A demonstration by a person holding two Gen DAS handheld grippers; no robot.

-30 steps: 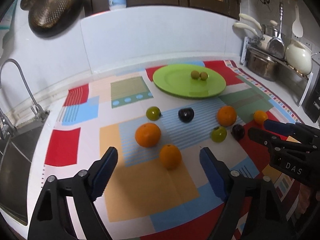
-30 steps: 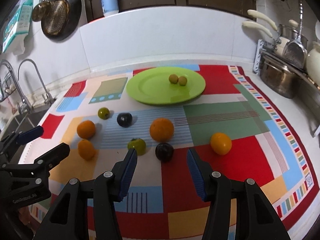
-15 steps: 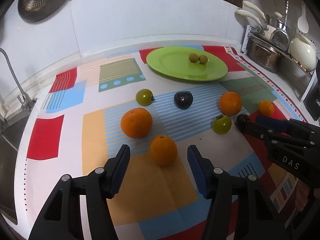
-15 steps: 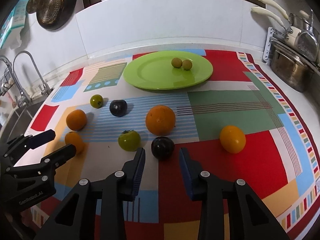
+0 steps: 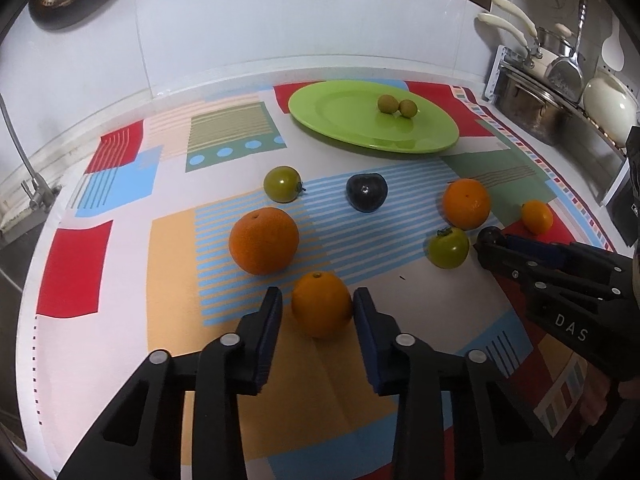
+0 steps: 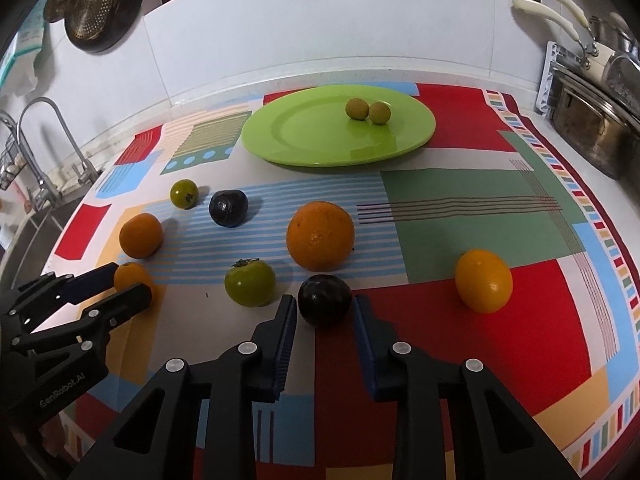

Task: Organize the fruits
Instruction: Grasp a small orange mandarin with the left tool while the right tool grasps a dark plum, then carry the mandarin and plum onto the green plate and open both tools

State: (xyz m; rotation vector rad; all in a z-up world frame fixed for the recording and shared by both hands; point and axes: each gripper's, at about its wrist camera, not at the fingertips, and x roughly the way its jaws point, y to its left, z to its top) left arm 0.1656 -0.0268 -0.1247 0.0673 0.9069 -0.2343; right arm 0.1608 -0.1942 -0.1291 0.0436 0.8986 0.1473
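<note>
In the left wrist view my left gripper [image 5: 316, 304] is closing on a small orange [image 5: 321, 305] lying on the patterned cloth, and its pads meet the fruit's sides. My right gripper [image 6: 325, 308] is shut on a dark plum [image 6: 325, 299] that rests on the cloth. A green plate [image 6: 304, 132] at the back holds two small yellow-green fruits [image 6: 357, 109]. Loose on the cloth lie a big orange [image 6: 320, 236], a second orange [image 5: 264, 240], two green tomatoes [image 6: 250, 282] [image 5: 282, 184], another dark plum [image 5: 366, 192] and a yellow-orange fruit [image 6: 484, 280].
A sink with a tap [image 6: 44, 160] borders the cloth on the left. A rack with steel pots [image 5: 532, 108] stands at the right edge. The white backsplash wall rises just behind the plate, and a pan [image 6: 100, 4] hangs on it.
Both grippers moved down and forward to the fruit and narrowed their jaws. The left closed around the small orange, the right around the dark plum.
</note>
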